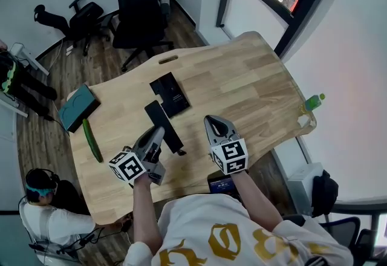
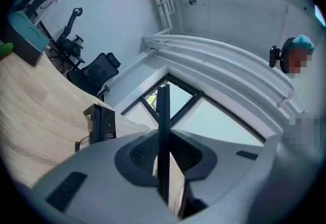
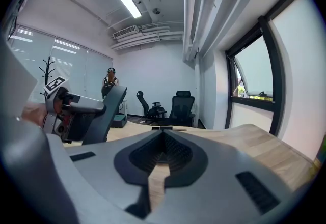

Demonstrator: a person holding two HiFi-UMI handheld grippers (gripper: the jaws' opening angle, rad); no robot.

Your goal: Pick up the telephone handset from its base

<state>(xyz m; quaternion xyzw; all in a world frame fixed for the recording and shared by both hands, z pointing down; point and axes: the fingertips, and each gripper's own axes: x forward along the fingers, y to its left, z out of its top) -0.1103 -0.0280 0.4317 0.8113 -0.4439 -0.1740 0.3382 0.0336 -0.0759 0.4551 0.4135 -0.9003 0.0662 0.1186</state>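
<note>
The black telephone handset (image 1: 162, 121) is a long flat bar, and it sits in my left gripper (image 1: 157, 135), which is shut on its near end. It hangs over the table just in front of the black telephone base (image 1: 170, 94). In the left gripper view the handset (image 2: 163, 111) stands edge-on between the jaws, with the base (image 2: 103, 123) and its coiled cord on the table to the left. My right gripper (image 1: 211, 120) hovers to the right of the handset, its jaws shut on nothing. From the right gripper view the handset (image 3: 104, 111) rises at the left.
A green cucumber (image 1: 92, 139) and a teal box (image 1: 78, 107) lie at the wooden table's (image 1: 254, 77) left edge. A green bottle (image 1: 314, 101) stands off its right edge. Office chairs (image 1: 138, 8) stand beyond the far end. A person (image 1: 42, 210) sits at the lower left.
</note>
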